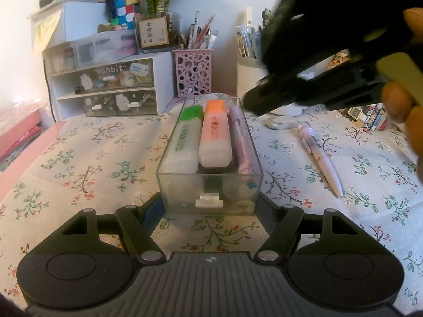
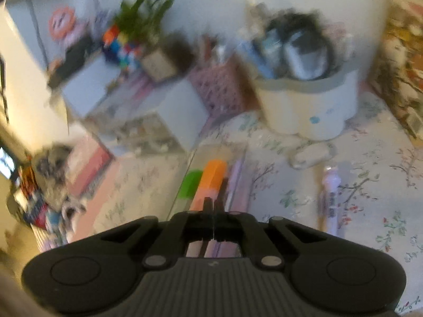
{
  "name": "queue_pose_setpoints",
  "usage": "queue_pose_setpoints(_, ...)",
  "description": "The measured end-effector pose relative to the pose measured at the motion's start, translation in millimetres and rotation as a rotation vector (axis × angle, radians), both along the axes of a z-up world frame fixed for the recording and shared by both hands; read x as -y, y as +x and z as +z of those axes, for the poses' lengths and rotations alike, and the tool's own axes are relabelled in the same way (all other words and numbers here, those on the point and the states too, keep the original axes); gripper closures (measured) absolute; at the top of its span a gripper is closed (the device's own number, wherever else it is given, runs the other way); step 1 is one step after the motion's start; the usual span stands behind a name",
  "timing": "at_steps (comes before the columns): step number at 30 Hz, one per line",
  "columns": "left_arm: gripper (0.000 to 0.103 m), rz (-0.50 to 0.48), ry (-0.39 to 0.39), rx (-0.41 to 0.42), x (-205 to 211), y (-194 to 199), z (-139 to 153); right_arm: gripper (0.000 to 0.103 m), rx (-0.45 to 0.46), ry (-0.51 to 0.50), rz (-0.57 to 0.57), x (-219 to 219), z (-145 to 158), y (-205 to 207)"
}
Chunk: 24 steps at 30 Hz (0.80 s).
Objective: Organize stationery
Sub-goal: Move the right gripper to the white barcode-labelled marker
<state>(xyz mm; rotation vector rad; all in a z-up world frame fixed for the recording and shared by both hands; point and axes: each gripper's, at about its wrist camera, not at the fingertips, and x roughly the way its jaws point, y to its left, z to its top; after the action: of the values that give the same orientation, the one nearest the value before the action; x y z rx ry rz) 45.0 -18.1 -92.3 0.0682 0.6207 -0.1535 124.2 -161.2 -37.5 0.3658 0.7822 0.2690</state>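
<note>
Flowery cloth [image 1: 92, 163] covers the table. On it sits a clear box [image 1: 210, 185] with a green marker [image 1: 185, 137], an orange marker [image 1: 215, 134] and a purple pen [image 1: 242, 142] inside. The left gripper [image 1: 211, 203] squeezes the box's near end. The right gripper [image 2: 213, 206] is pinched closed, holding nothing, above the box. Another pen [image 1: 321, 158] lies to the right.

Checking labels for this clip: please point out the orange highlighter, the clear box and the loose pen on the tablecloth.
orange highlighter [image 1: 215, 134]: left wrist view, middle of its barrel.
clear box [image 1: 211, 195]: left wrist view, near end wall.
loose pen [image 1: 321, 159]: left wrist view, mid-barrel.
</note>
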Motion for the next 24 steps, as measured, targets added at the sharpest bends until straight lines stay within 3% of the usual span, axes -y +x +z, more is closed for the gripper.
queue_pose_setpoints(2, 0.032, 0.0, 0.0, 0.0, 0, 0, 0, 0.099, 0.015, 0.018, -0.031, 16, 1, -3)
queue_pose_setpoints(5, 0.032, 0.0, 0.0, 0.0, 0, 0, 0, 0.089, 0.014, -0.041, -0.098, 38, -1, -5)
queue_pose_setpoints(10, 0.032, 0.0, 0.001, 0.001, 0, 0, 0, 0.082, -0.045, -0.088, -0.2, 74, -16, -6)
queue_pose_setpoints(15, 0.032, 0.0, 0.002, 0.001, 1, 0, 0, 0.081, -0.061, -0.156, -0.203, 78, -27, -6)
queue_pose_setpoints(20, 0.032, 0.0, 0.002, 0.001, 1, 0, 0, 0.069, -0.057, -0.197, -0.167, 69, -28, -5)
queue_pose_setpoints(24, 0.032, 0.0, 0.002, 0.001, 0, 0, 0, 0.069, -0.062, -0.242, -0.147, 56, -32, 3)
